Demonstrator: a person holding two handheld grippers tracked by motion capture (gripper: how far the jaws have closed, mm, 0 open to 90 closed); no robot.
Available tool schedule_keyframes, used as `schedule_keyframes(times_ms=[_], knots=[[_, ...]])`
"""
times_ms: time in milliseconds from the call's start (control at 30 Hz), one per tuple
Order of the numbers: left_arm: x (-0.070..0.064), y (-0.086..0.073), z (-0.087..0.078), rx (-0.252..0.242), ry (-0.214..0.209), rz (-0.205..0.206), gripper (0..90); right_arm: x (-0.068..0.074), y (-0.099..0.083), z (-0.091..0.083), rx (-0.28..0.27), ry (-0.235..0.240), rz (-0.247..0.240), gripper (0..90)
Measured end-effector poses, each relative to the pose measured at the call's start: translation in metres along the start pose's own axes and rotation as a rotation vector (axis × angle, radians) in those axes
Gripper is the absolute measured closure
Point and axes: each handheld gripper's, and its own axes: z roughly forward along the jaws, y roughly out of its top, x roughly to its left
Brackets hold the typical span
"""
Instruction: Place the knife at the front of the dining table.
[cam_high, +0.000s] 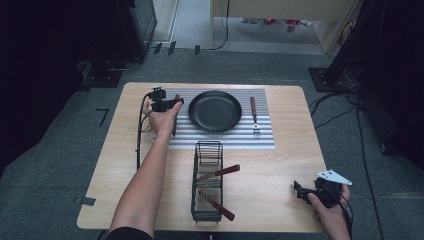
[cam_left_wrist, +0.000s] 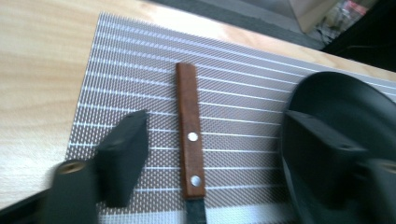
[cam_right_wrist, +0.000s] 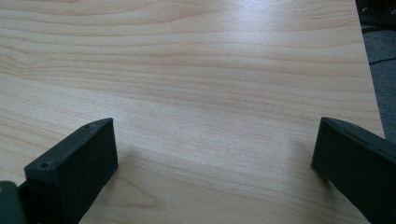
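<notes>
A: Entry. Where is my left gripper (cam_left_wrist: 212, 154)?

B: Over the left part of the striped mat (cam_left_wrist: 233, 98), jaws spread wide. A knife (cam_left_wrist: 189, 140) with a wooden handle lies flat on the mat between them, touching neither (two rivets show on the handle; the blade runs out at the bottom edge of the left gripper view).

A: So nothing grasped on my left. Neighbours?

B: The black pan (cam_left_wrist: 345, 107) is just beside the knife; one jaw overlaps its rim in that view. From the high view, the pan (cam_high: 215, 111) sits mid-mat, with a fork (cam_high: 254, 116) on the mat at its other side.

A: My right gripper (cam_right_wrist: 212, 158)?

B: Released too, jaws wide apart, low over bare wood of the table (cam_right_wrist: 196, 70). In the high view it (cam_high: 300, 192) is near the table's front right corner, well apart from everything else.

A: The basket?

B: Wire basket (cam_high: 207, 181) at centre front, two more wooden-handled utensils (cam_high: 218, 172) lying in it, handles sticking out over its right side.

A: Any labels, brands, writing?

B: None I can read on the knife, pan or mat.
</notes>
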Motion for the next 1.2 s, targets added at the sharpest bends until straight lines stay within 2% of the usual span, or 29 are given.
schedule_keyframes(times_ms=[33,67,100,167,200,233,500,533,933,1000,1200], knots=[[-0.002,0.001,-0.003,-0.006,-0.005,0.003,19.7,0.000,0.000,0.000,0.000,0.000,0.000,0.0],[-0.003,0.001,-0.007,-0.004,-0.018,0.010,11.9,0.000,0.000,0.000,0.000,0.000,0.000,0.0],[-0.004,0.001,-0.011,-0.010,-0.037,0.021,8.3,0.000,0.000,0.000,0.000,0.000,0.000,0.0],[-0.007,-0.001,-0.021,-0.034,-0.043,0.033,0.0,0.000,0.000,0.000,0.000,-0.002,-0.001,0.0],[-0.006,-0.002,-0.025,-0.044,-0.059,0.035,0.0,0.000,0.000,0.000,0.001,-0.003,-0.002,0.0],[-0.007,-0.004,-0.033,-0.055,-0.058,0.058,0.0,0.000,0.000,0.000,0.002,-0.004,-0.003,0.0],[-0.009,-0.017,-0.057,-0.079,-0.082,0.090,0.0,0.001,0.000,0.000,0.004,-0.009,-0.007,0.0],[-0.010,-0.021,-0.064,-0.084,-0.078,0.111,0.0,0.001,0.000,0.000,0.004,-0.009,-0.006,0.0],[-0.015,-0.042,-0.099,-0.118,-0.082,0.196,0.0,0.002,0.000,0.001,0.006,-0.013,-0.012,0.0],[-0.014,-0.046,-0.105,-0.127,-0.089,0.190,0.0,0.002,0.000,0.001,0.006,-0.013,-0.012,0.0],[-0.012,-0.061,-0.122,-0.134,-0.075,0.212,0.0,0.002,0.000,0.001,0.006,-0.013,-0.012,0.0]])
